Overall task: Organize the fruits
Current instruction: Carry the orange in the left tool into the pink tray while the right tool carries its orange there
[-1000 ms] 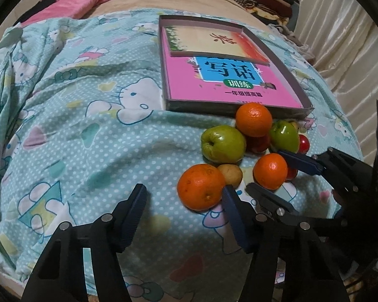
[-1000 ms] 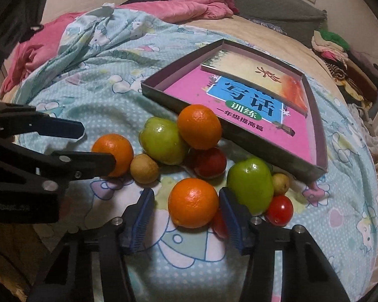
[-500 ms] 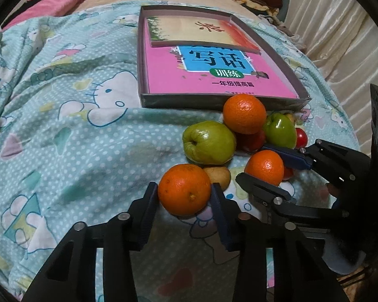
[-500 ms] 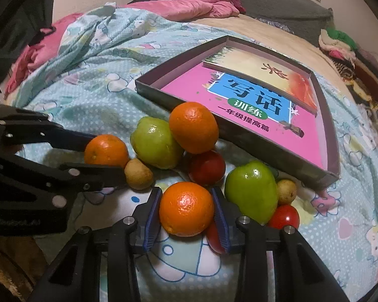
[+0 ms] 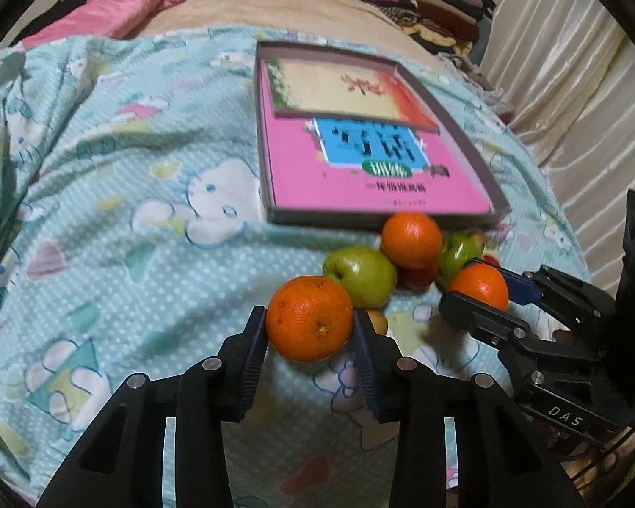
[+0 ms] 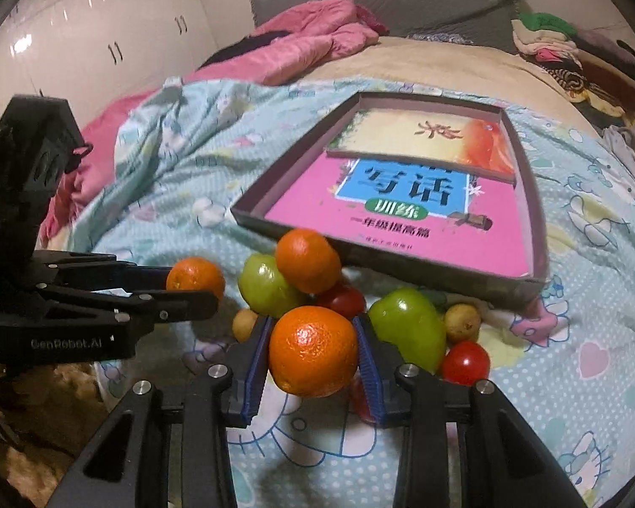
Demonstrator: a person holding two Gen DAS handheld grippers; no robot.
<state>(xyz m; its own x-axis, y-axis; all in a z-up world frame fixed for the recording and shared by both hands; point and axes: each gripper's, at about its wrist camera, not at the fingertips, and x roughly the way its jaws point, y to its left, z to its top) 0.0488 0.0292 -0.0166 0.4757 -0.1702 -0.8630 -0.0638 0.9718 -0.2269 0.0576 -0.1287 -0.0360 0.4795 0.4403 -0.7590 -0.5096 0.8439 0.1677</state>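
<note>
Now each gripper has its jaws clamped on an orange, lifted slightly off the bed since a second ago: left gripper [image 5: 310,325] on one orange [image 5: 310,318], right gripper [image 6: 313,353] on another orange [image 6: 313,351]. Round fruit, no long axis. The right gripper's body reads "DAS".

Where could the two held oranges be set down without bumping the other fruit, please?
Free: inside the shallow box, on the pink book; also the bedspread left of the box. Crowded: the fruit pile against the box's near wall.
</note>
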